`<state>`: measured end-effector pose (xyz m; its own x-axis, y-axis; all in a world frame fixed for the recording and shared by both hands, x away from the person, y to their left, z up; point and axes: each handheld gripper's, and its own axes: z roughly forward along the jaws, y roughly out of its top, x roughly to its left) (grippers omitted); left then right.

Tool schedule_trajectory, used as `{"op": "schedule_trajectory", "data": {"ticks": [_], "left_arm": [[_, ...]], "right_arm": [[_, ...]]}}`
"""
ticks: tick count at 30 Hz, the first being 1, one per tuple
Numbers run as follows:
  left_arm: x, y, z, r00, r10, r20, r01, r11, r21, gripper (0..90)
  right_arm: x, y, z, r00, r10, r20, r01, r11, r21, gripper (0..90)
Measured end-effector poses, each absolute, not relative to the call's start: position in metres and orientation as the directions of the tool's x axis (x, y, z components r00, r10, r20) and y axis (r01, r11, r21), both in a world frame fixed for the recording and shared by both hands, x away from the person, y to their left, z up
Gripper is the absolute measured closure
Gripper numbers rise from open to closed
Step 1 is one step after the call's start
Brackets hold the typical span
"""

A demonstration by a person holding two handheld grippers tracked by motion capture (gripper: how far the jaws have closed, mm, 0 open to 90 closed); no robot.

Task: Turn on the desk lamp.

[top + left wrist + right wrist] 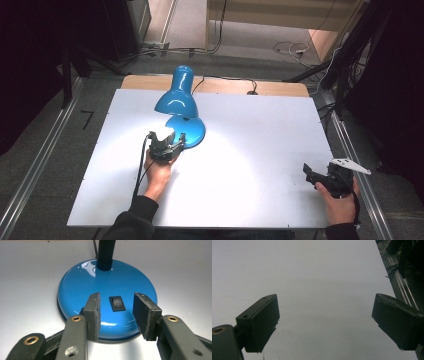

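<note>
left gripper sits at the near edge of the blue lamp base, held by the left hand with the forearm coming up from the bottom of the high view and angled slightly right. its jaws stand partly apart, nothing clamped between them. in the left gripper view the pads hang over the front of the lamp base, one on each side of the black rocker switch; the switch lies in the gap, not pressed by either pad. lamp shade leans over the base and throws a bright patch on the white table. right gripper rests low near the table's right edge, well apart from the lamp, held in the right hand. its jaws are wide apart with only bare table between them.
</note>
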<state>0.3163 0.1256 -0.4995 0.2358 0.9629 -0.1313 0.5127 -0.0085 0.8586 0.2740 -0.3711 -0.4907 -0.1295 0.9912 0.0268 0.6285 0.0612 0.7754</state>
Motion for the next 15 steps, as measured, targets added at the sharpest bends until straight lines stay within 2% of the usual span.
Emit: {"op": "schedule_trajectory", "data": {"ticks": [7,15], "left_arm": [[0.312,0.134,-0.497,0.22,0.969,-0.112,0.519,-0.019,0.854,38.0],[0.303,0.142,-0.49,0.225,0.966,-0.125,0.515,-0.009,0.857,31.2]], "right_arm": [[0.274,-0.372,-0.491,-0.128,0.991,0.033,0.63,0.056,0.774,6.1],[0.273,-0.374,-0.49,-0.126,0.991,0.041,0.628,0.048,0.777,6.0]]}}
